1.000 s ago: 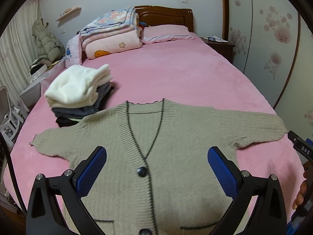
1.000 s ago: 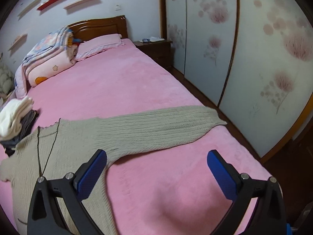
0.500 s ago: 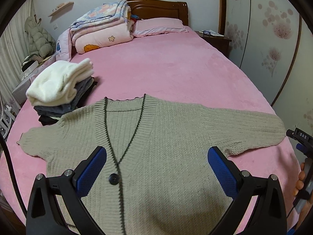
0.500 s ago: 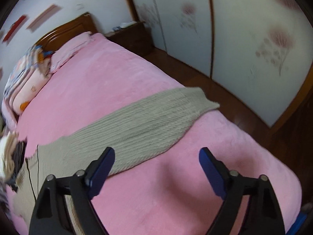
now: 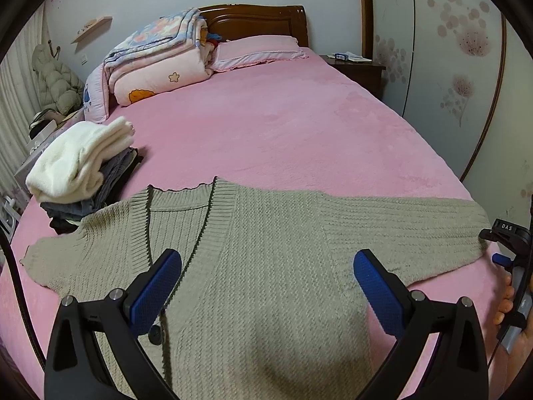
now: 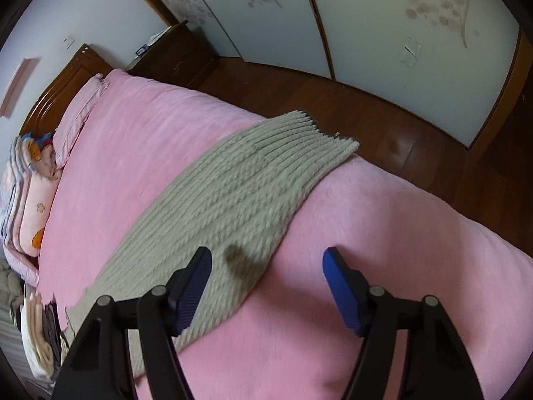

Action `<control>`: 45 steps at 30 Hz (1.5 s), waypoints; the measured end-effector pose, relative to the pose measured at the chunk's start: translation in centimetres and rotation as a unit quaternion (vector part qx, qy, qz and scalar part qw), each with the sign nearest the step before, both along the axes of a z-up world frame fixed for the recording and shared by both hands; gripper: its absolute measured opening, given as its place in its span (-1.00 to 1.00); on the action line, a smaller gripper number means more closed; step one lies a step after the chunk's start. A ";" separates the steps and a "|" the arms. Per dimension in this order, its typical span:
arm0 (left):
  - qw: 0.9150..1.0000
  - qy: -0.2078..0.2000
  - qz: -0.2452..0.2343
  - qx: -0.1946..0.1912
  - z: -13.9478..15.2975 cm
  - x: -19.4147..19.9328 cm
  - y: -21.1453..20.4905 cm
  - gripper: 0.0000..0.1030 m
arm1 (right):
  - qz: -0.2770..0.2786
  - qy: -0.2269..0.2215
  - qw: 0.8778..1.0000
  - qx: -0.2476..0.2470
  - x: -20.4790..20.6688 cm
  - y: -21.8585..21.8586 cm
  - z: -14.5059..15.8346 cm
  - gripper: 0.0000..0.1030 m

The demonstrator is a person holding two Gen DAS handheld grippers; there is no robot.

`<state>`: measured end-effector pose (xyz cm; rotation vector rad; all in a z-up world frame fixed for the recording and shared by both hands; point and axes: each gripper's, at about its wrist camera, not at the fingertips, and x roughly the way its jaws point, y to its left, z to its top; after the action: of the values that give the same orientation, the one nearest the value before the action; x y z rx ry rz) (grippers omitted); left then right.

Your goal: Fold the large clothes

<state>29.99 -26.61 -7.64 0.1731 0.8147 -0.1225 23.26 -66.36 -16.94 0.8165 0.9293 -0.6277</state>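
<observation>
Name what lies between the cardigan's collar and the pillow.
Only bare pink bedspread lies between the cardigan collar and the pillow, as the left wrist view shows.

1. My left gripper (image 5: 266,290): black angular frame, two fingers faced with blue cross-hatched pads (image 5: 156,291).
2. Round silver screw heads sit on each finger arm, two a side.
3. My right gripper (image 6: 266,286): same black frame, same dark blue pads, same silver screws.
4. From the left camera, its body shows a white "DAS" marking, a blue tab and a grey handle.
5. A thin black cable hangs beside that handle.
</observation>
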 end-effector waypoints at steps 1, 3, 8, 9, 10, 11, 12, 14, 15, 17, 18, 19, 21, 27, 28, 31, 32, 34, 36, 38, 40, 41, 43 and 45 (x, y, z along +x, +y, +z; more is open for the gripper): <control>1.000 0.001 0.002 0.003 -0.1 0.1 -0.1 0.99 | -0.001 -0.001 1.000 0.000 0.3 -0.1 -0.1 0.29; 1.000 0.009 0.006 0.007 -0.7 0.5 -0.1 0.99 | 0.008 0.002 1.000 -0.006 1.0 -0.3 -0.4 -0.11; 0.999 0.021 0.019 0.014 -1.5 0.6 1.6 0.99 | 0.047 -0.012 0.997 -0.065 1.8 1.2 2.0 -0.77; 0.999 0.019 0.025 0.017 -1.4 0.5 2.3 0.99 | 0.058 -0.027 0.994 -0.089 1.7 2.1 3.3 -0.78; 0.999 0.016 0.031 0.019 -1.3 0.3 3.0 0.99 | 0.072 -0.047 0.991 -0.105 1.5 3.2 4.8 -0.78; 0.999 0.015 0.040 0.022 -1.2 0.1 4.0 0.99 | 0.089 -0.069 0.987 -0.114 1.5 4.5 6.3 -0.78; 0.999 0.014 0.046 0.022 -1.1 0.0 4.7 0.99 | 0.108 -0.089 0.983 -0.122 1.6 5.8 7.7 -0.79; 0.998 0.022 0.064 0.014 -0.9 -0.3 7.2 0.99 | 0.148 -0.124 0.972 -0.134 1.8 8.9 10.3 -0.79; 0.997 0.027 0.070 0.008 -0.9 -0.5 8.3 0.99 | 0.177 -0.142 0.964 -0.139 2.0 11.0 11.8 -0.79; 0.996 0.036 0.087 -0.005 -0.8 -0.9 10.8 0.99 | 0.245 -0.174 0.941 -0.154 2.6 16.2 14.5 -0.79; 0.994 0.039 0.099 -0.011 -0.8 -1.3 12.4 0.99 | 0.270 -0.182 0.932 -0.159 2.8 18.2 15.3 -0.79; 0.993 0.041 0.110 -0.015 -0.9 -1.6 13.7 0.99 | 0.303 -0.192 0.919 -0.163 3.1 21.0 16.0 -0.79; 0.991 0.042 0.127 -0.018 -1.1 -2.1 16.3 0.99 | 0.356 -0.199 0.898 -0.164 3.9 25.5 16.4 -0.79; 0.985 0.057 0.157 -0.031 -3.0 -2.3 21.8 0.99 | 0.467 -0.134 0.855 -0.182 5.4 37.0 10.4 -0.70; 0.985 0.064 0.158 -0.039 -3.4 -2.2 22.1 0.99 | 0.482 -0.107 0.849 -0.186 5.7 38.5 8.3 -0.68; 0.981 0.087 0.152 -0.081 -4.8 -2.3 23.2 0.99 | 0.498 -0.045 0.840 -0.210 4.6 41.5 4.2 -0.67; 0.980 0.094 0.146 -0.097 -5.2 -2.3 23.3 0.99 | 0.497 -0.026 0.841 -0.213 4.3 41.8 3.2 -0.67; 0.979 0.099 0.136 -0.113 -5.8 -2.3 23.1 0.99 | 0.495 -0.024 0.845 -0.199 3.8 41.5 2.7 -0.67; 0.979 0.107 0.121 -0.125 -6.3 -2.1 22.3 0.99 | 0.484 -0.033 0.856 -0.180 2.6 40.3 3.0 -0.67; 0.979 0.117 0.098 -0.137 -7.0 -1.5 20.9 0.99 | 0.468 -0.044 0.867 -0.166 1.2 38.8 3.5 -0.64; 0.978 0.130 0.076 -0.148 -7.4 -1.3 19.8 0.99 | 0.447 -0.051 0.880 -0.150 -0.8 36.9 4.0 -0.58; 0.976 0.139 0.062 -0.155 -7.9 -1.1 19.1 0.99 | 0.439 -0.055 0.886 -0.140 -1.1 36.2 4.1 -0.58; 0.971 0.157 0.045 -0.175 -9.0 -0.9 18.2 0.96 | 0.420 -0.064 0.897 -0.119 -2.3 34.6 4.2 -0.58; 0.964 0.176 0.037 -0.197 -10.2 -0.7 17.8 0.82 | 0.402 -0.069 0.907 -0.108 -3.5 33.2 4.1 -0.58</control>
<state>29.25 -8.77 -17.83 -0.2638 1.1315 -0.2464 19.72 -33.11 -12.88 0.2203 0.9476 0.0548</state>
